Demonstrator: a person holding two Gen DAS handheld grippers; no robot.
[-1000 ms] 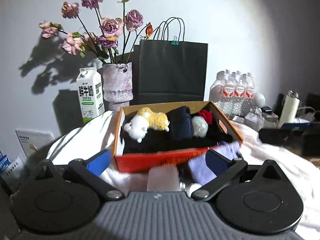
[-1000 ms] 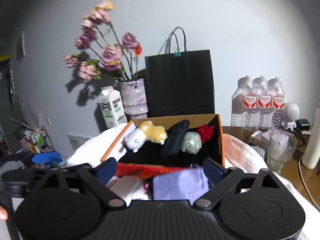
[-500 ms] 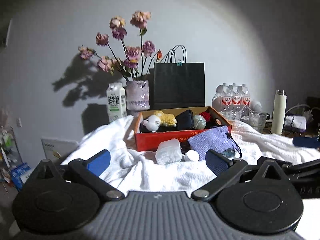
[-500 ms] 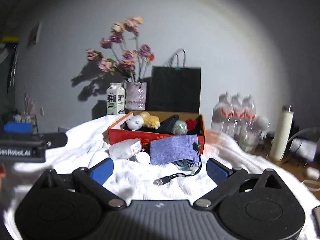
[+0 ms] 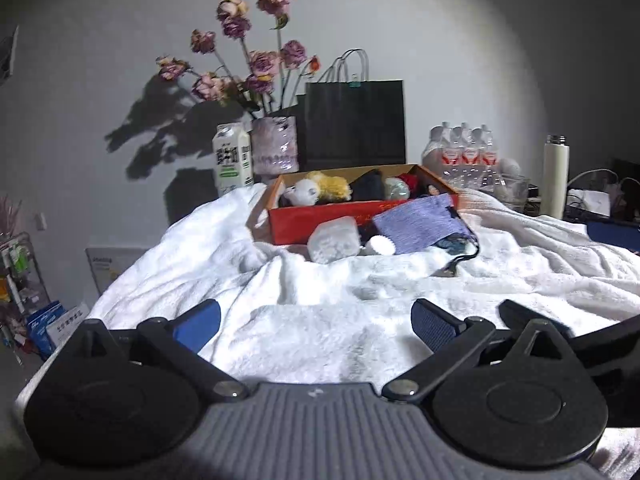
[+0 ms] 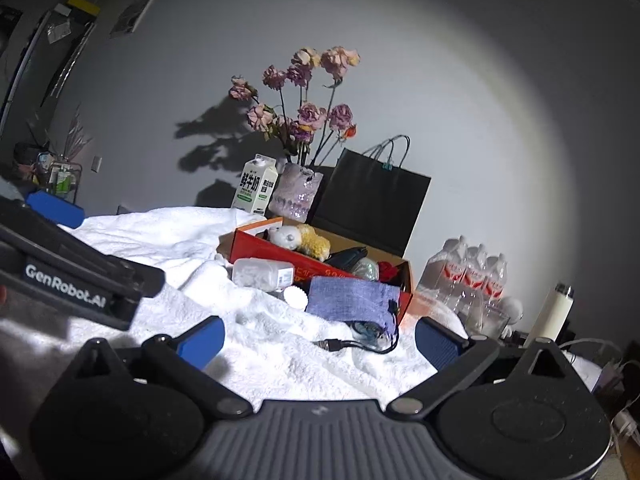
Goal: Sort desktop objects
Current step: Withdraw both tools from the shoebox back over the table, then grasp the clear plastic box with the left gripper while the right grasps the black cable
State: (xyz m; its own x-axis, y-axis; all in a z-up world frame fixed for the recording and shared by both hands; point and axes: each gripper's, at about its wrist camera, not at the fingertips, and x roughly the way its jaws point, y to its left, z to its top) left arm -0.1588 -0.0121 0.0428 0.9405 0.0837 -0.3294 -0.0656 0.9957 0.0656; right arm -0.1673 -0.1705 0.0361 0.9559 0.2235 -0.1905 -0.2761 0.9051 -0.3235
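both grippers, left gripper [image 5: 316,322] and right gripper [image 6: 320,338], hang open and empty, well short of the red box [image 5: 320,220], likely because the purple pouch [image 5: 416,226] beside it awaits sorting.

We see a lived-in home room, white blanket [image 5: 360,320] underfoot, vase of dried roses [image 5: 275,145] at twelve o'clock beside milk carton [image 5: 232,159], bottled water pack [image 5: 460,152] at one o'clock

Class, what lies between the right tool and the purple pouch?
Only rumpled white towel and a black USB cable separate the right tool from the purple pouch, in the right wrist view.
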